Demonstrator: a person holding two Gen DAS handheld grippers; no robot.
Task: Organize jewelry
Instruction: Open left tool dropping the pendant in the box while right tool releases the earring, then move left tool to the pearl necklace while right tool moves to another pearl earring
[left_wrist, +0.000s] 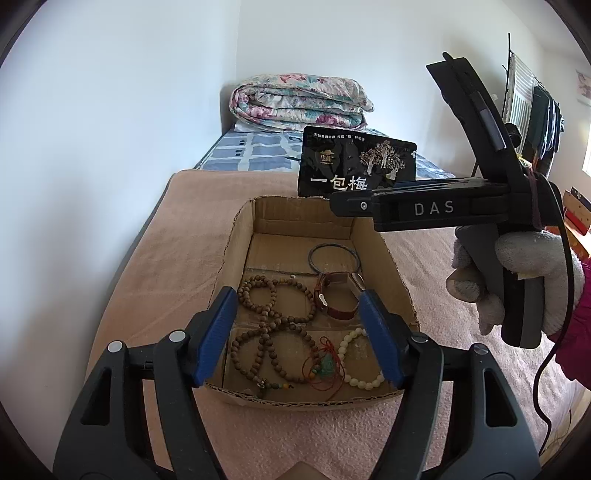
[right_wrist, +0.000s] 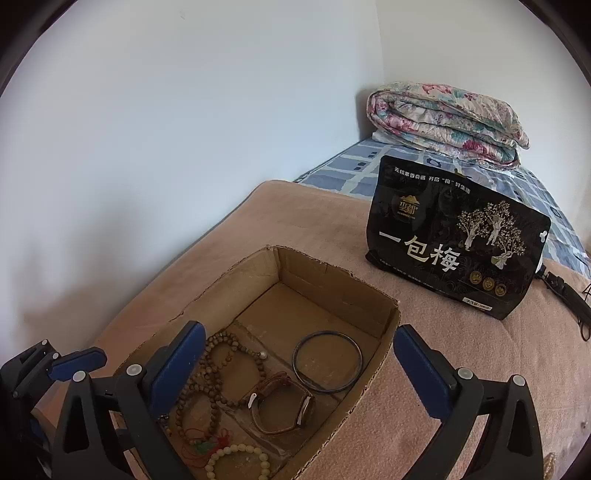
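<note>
An open cardboard box (left_wrist: 373, 254) (right_wrist: 332, 280) sits on a pink blanket. Inside lie brown wooden bead strings (left_wrist: 271, 325) (right_wrist: 218, 373), a brown leather watch (left_wrist: 338, 295) (right_wrist: 280, 406), a dark thin bangle (left_wrist: 333, 257) (right_wrist: 327, 360), a white bead bracelet (left_wrist: 356, 363) (right_wrist: 240, 459) and a green pendant on red cord (left_wrist: 325, 365) (right_wrist: 201, 445). My left gripper (left_wrist: 299, 314) is open above the box's near end, empty. My right gripper (right_wrist: 299, 350) is open over the box, empty; its body (left_wrist: 436, 210) shows in the left wrist view, held by a gloved hand.
A black snack pouch (left_wrist: 354, 166) (right_wrist: 458, 236) stands behind the box. A folded floral quilt (left_wrist: 299, 101) (right_wrist: 443, 122) lies on a blue checked sheet further back. White walls stand left. A black strap (right_wrist: 565, 295) lies right of the pouch.
</note>
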